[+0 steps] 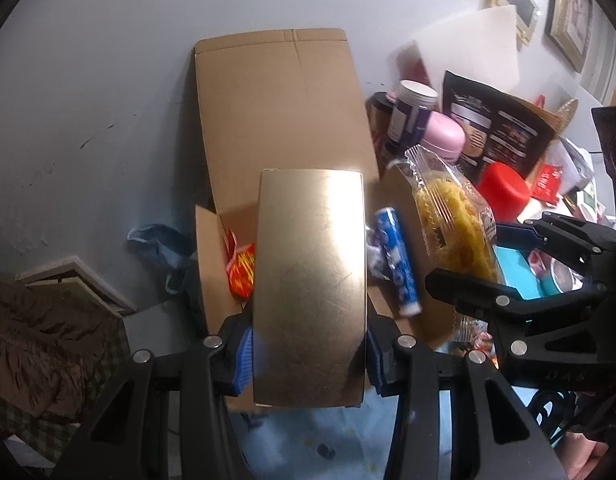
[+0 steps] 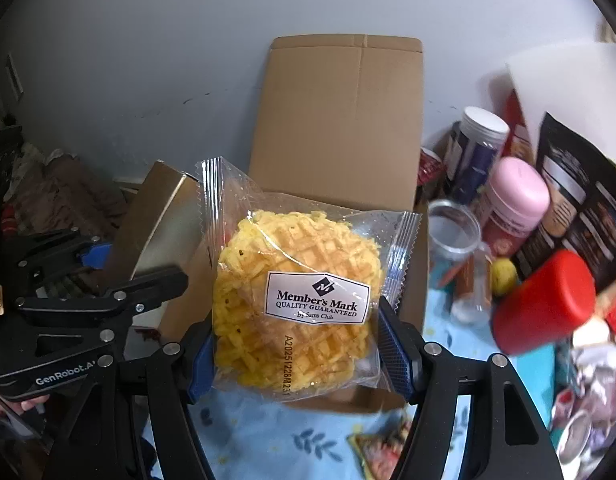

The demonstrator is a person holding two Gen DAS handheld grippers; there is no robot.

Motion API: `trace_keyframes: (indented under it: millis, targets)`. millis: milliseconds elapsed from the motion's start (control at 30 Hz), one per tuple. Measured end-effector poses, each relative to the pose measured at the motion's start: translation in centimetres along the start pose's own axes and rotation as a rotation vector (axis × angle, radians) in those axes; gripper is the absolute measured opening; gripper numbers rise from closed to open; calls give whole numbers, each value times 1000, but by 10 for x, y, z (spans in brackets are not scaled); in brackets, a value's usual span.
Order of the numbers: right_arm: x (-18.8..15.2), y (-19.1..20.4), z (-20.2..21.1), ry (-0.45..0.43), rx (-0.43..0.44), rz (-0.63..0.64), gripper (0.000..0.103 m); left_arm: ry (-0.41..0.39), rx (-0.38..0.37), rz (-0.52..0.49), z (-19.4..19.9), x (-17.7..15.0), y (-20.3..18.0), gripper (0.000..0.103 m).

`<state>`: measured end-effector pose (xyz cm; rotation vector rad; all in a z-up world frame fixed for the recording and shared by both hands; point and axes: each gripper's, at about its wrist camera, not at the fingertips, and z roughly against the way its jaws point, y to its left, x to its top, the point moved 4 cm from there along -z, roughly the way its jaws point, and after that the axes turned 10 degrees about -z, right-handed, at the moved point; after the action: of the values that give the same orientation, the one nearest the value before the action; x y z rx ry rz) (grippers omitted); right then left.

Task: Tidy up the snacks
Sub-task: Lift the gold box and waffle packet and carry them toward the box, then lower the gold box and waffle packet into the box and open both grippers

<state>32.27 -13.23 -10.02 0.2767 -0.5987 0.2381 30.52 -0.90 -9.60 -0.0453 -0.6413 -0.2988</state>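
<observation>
My left gripper (image 1: 309, 360) is shut on a shiny gold box (image 1: 311, 280), held upright over an open cardboard box (image 1: 284, 112). Its tall flap leans on the wall. A red-orange snack packet (image 1: 242, 272) and a blue roll of biscuits (image 1: 399, 264) lie inside the cardboard box. My right gripper (image 2: 296, 352) is shut on a clear-wrapped yellow waffle pack (image 2: 296, 292), also above the cardboard box (image 2: 339, 120). In the right wrist view the gold box (image 2: 164, 232) and left gripper (image 2: 136, 268) are close on the left. The left wrist view shows the waffle pack (image 1: 451, 224) on the right.
Right of the cardboard box stands a crowd of containers: a pink-lidded jar (image 2: 515, 196), a red-lidded tub (image 2: 547, 300), a white-capped dark canister (image 2: 479, 148), a clear cup (image 2: 453, 232) and a black pouch (image 2: 579, 200). A small packet (image 2: 383, 448) lies on the blue floral cloth (image 2: 268, 440).
</observation>
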Motion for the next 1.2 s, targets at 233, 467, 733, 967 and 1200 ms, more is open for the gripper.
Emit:
trace_keyframes:
  millis: [233, 467, 733, 967, 1200]
  targets:
    - [26, -4, -33, 1, 2, 24, 69, 12, 23, -3, -36, 20, 16, 44]
    - [39, -15, -71, 35, -2, 25, 69, 43, 25, -6, -76, 30, 28, 44]
    - [43, -27, -110, 93, -33, 10, 69, 106, 44, -13, -118, 29, 35, 44]
    - [37, -27, -134, 136, -68, 24, 70, 158, 58, 5, -143, 24, 44, 44]
    - [31, -23, -154, 187, -118, 36, 74, 228, 79, 6, -159, 15, 42, 44]
